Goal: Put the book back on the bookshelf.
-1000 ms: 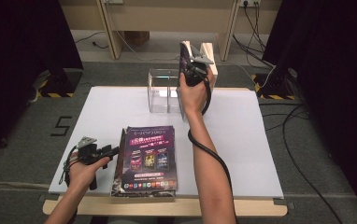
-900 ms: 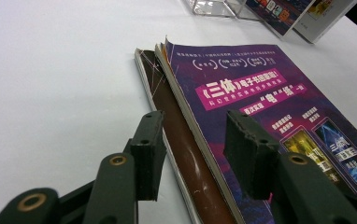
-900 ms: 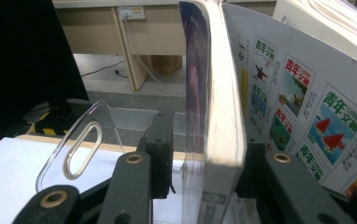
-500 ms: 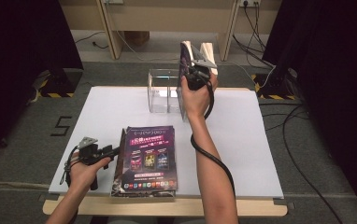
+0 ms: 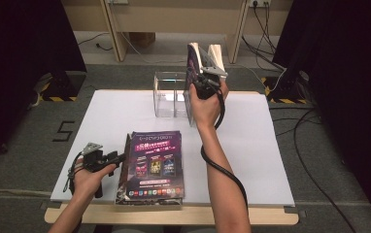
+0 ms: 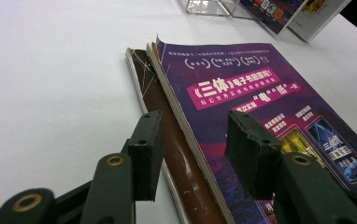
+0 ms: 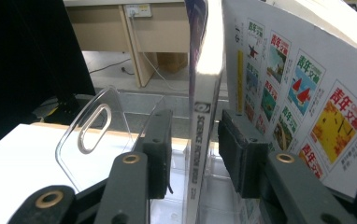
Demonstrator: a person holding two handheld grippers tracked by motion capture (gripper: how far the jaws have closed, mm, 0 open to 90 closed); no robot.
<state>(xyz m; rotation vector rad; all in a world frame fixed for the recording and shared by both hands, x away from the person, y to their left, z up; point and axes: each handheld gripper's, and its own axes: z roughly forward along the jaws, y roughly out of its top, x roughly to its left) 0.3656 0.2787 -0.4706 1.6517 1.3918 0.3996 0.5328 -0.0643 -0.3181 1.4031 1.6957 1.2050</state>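
A purple magazine [image 5: 192, 73] stands upright at the clear acrylic holder [image 5: 166, 92], its spine [image 7: 204, 93] between the jaws of my right gripper [image 7: 196, 116]. There is a gap on the left side, so the right gripper [image 5: 206, 76] is open. A second upright magazine [image 7: 307, 102] with a white picture-covered back leans beside it. A flat stack of magazines [image 5: 154, 165] lies at the table's near edge. My left gripper [image 5: 120, 156] is open at the stack's left edge. Its jaws [image 6: 195, 121] straddle the purple top cover [image 6: 260, 88] and a brown-spined one [image 6: 167, 121] beneath.
The white tabletop [image 5: 110, 116] spreads left of the holder and right of the stack. The holder's clear divider [image 7: 88, 135] has a handle slot. Cables and wooden furniture legs [image 5: 115, 34] sit on the floor beyond the table. A black cable [image 5: 222, 170] trails along the right forearm.
The right hand has shifted a little at the upright magazines. The left hand and the flat stack have stayed where they were.
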